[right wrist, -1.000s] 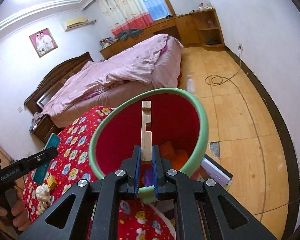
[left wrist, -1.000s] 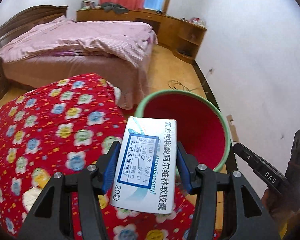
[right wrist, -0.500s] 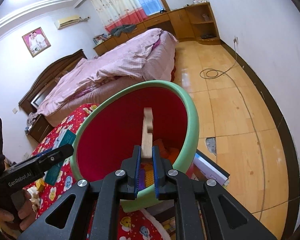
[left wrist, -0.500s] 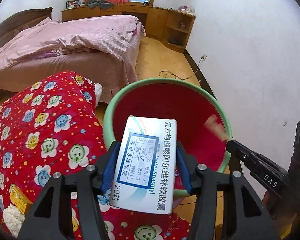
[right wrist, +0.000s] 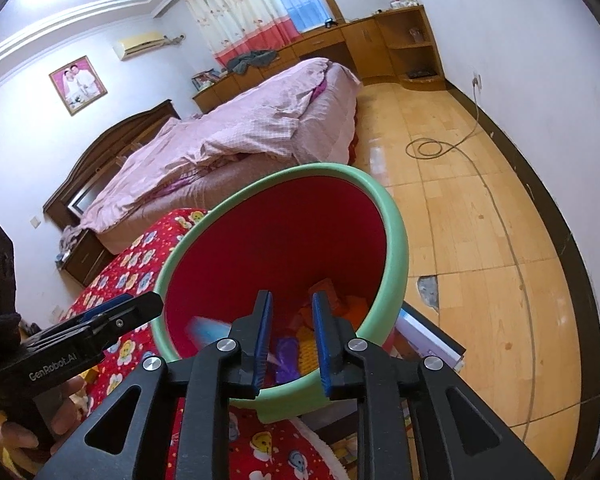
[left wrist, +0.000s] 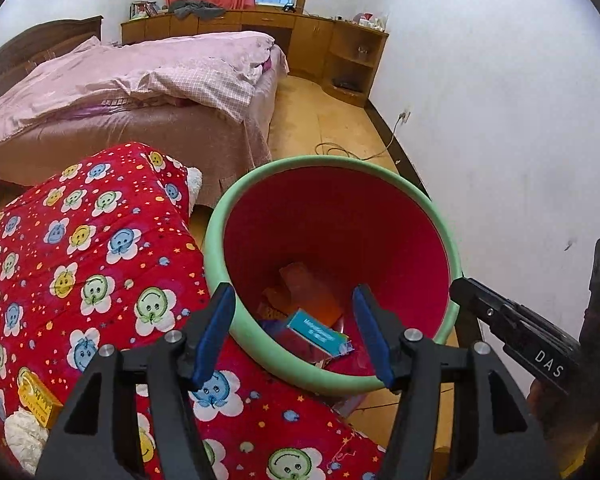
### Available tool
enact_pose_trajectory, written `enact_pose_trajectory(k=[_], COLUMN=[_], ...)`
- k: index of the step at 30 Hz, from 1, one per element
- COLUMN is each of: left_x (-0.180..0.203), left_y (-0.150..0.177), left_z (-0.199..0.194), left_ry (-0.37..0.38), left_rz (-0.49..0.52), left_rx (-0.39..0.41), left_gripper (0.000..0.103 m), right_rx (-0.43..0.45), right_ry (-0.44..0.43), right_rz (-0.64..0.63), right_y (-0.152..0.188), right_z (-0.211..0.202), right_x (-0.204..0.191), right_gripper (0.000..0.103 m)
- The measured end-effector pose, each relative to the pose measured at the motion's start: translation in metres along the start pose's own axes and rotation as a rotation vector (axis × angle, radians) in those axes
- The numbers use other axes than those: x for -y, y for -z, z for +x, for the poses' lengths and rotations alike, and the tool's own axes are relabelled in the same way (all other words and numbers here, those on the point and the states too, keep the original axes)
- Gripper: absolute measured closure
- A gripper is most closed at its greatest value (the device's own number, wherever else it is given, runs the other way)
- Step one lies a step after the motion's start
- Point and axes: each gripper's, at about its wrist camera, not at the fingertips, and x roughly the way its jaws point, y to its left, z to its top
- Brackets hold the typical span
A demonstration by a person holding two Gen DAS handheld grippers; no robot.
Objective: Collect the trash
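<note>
A waste bin with a green rim (left wrist: 328, 160) and a red inside stands against the red quilt. My left gripper (left wrist: 292, 296) hangs over its near rim; its jaws are opening and nothing is between them. A white and teal medicine box (left wrist: 318, 330) lies at the bottom among orange and purple scraps. In the right wrist view the bin's rim (right wrist: 396, 240) is just ahead. My right gripper (right wrist: 292, 296) is over it, its jaws opening with only a narrow, empty gap. The box shows there as a blue blur (right wrist: 206, 326).
A red flowered quilt (left wrist: 80, 260) lies left of the bin, with a small yellow box (left wrist: 36, 396) and a white wad (left wrist: 20, 436) on it. A pink bed (left wrist: 120, 92) is behind. A cable (right wrist: 428, 146) runs over the wooden floor. A white wall stands close on the right.
The left jaws spread and the medicine box dropped into the bin. The right jaws parted and the wooden strip they held is gone from between them.
</note>
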Motion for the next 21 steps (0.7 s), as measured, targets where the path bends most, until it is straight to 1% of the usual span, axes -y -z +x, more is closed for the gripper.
enact_pose_trajectory(k=[10, 12, 14, 19, 21], left_x=[-0.015, -0.018, -0.021, -0.034, -0.039], left_y=[0.006, 0.008, 0.012, 0.025, 0.029], left_z=[-0.026, -0.035, -0.046, -0.078, -0.088], left_ry=[-0.01, -0.021, -0.037, -0.076, -0.092], left_rz=[-0.047, -0.052, -0.057, -0.087, -0.098], left_rx=[0.017, 0.025, 0.034, 0.053, 0.057], left_gripper=[0.042, 0.042, 0.042, 0.042, 0.042], right_rx=[0.007, 0.01, 0.009, 0.007, 0.003], right_ry=[-0.01, -0.019, -0.031, -0.057, -0.075], right_rz=[-0.034, -0.05, -0.067, -0.116, -0.14], right_y=[0.001, 0.001, 0.001, 0.009, 0.014], right_z=[-0.013, -0.018, -0.022, -0.034, -0.039], right_x=[-0.016, -0.021, -0.028, -0.049, -0.06], right_gripper=[0.079, 0.076, 0.064, 0.052, 0.051])
